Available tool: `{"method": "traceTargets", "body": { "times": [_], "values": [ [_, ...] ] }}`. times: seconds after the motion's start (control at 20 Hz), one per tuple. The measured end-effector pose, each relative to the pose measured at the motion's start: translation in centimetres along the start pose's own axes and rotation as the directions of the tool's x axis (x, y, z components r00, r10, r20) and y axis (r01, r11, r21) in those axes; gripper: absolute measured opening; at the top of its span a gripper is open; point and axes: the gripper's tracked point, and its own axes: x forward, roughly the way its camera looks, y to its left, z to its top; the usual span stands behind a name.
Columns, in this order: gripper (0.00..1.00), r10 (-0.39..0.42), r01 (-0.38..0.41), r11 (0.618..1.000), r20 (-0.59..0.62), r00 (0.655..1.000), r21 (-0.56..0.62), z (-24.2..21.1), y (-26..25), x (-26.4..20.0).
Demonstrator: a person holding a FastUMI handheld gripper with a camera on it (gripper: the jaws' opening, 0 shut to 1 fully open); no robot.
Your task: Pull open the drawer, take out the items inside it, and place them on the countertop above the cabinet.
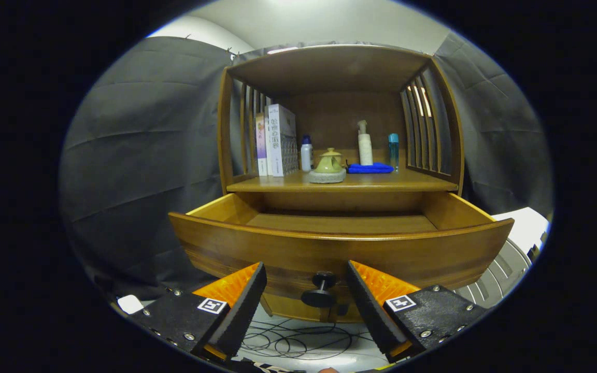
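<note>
Wooden drawer pulled open, dark knob in front

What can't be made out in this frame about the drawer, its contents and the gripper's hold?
- Front part of the drawer floor: hidden behind its own front panel, so items there can't be ruled out.
- Drawer's rear: shadowed under the countertop.
- Gripper: fingers spread either side of the knob; contact unclear.
- Labels on the boxes: too small.

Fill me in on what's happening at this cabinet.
A person's handheld gripper faces a wooden cabinet. The drawer is pulled open, and its knob sits between the spread fingers, neither pressing on it. The visible part of the drawer floor looks bare. On the countertop above stand boxes, bottles, a lidded pot and a blue cloth.
</note>
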Motion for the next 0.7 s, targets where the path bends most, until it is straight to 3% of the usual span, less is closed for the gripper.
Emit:
{"method": "traceTargets", "body": {
  "times": [0.15, 0.7],
  "values": [
    [0.96, -0.038, 0.038, 0.999, -0.029, 0.999, 0.017, -0.4, -0.9, 1.0],
    [0.92, -0.055, 0.054, 0.998, -0.024, 0.998, -0.033, -0.2, -0.5, 1.6]
  ]
}}
